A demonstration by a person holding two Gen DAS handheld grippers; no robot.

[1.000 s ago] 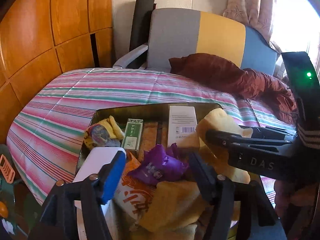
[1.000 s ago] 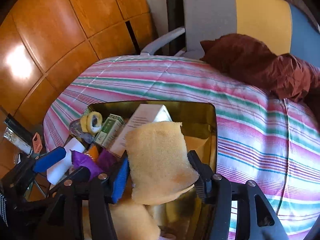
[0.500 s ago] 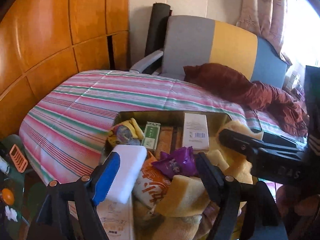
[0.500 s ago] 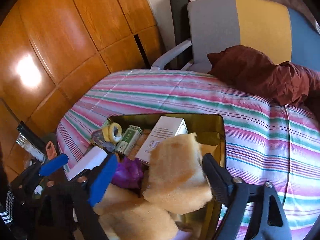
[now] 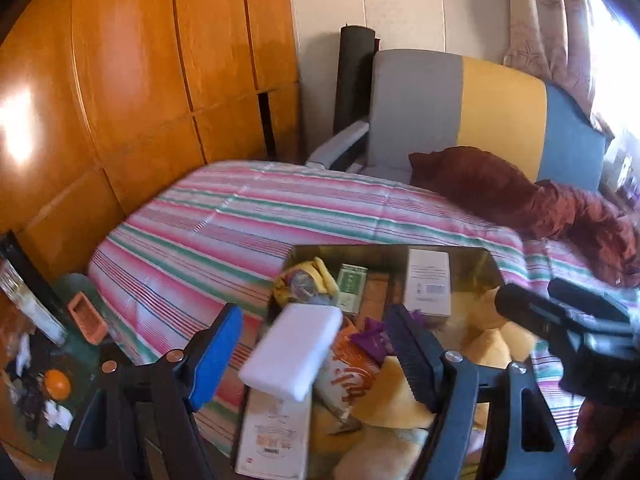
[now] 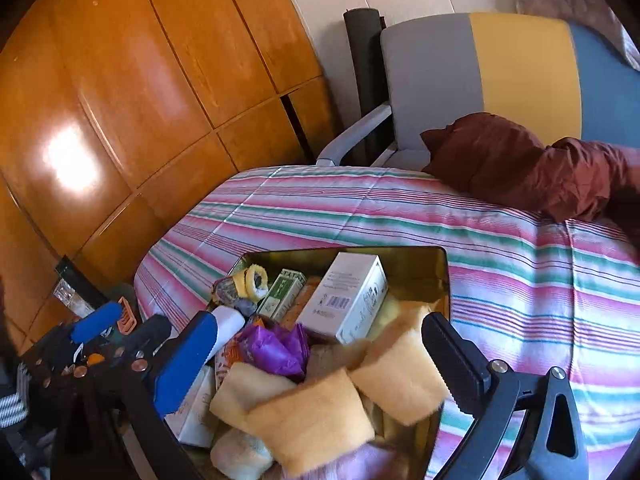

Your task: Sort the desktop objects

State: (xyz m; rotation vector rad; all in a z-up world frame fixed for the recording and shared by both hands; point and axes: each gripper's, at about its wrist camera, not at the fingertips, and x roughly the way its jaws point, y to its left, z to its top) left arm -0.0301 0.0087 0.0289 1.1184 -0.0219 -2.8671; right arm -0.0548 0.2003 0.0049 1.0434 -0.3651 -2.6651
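A gold tin box (image 6: 440, 280) sits on the striped bed, full of items: yellow sponges (image 6: 316, 416), a white carton (image 6: 344, 300), a green box (image 6: 282, 294), a purple wrapper (image 6: 272, 350), yellow tape (image 6: 254, 280). My left gripper (image 5: 316, 356) is open over the box's near left corner; a white sponge (image 5: 292, 350) lies between its fingers, untouched. My right gripper (image 6: 320, 364) is open above the box; a yellow sponge (image 6: 400, 376) lies loose by its right finger.
The striped bedspread (image 5: 224, 216) spreads around the box. A dark red pillow (image 6: 520, 164) and a grey-yellow-blue chair (image 6: 480, 76) stand behind. Wooden cabinets (image 5: 120, 80) line the left. Clutter lies on the floor at the left (image 5: 52, 384).
My right gripper opened and let the yellow sponge drop into the box. My left gripper opened off the white sponge. Both grippers drew back and up from the box.
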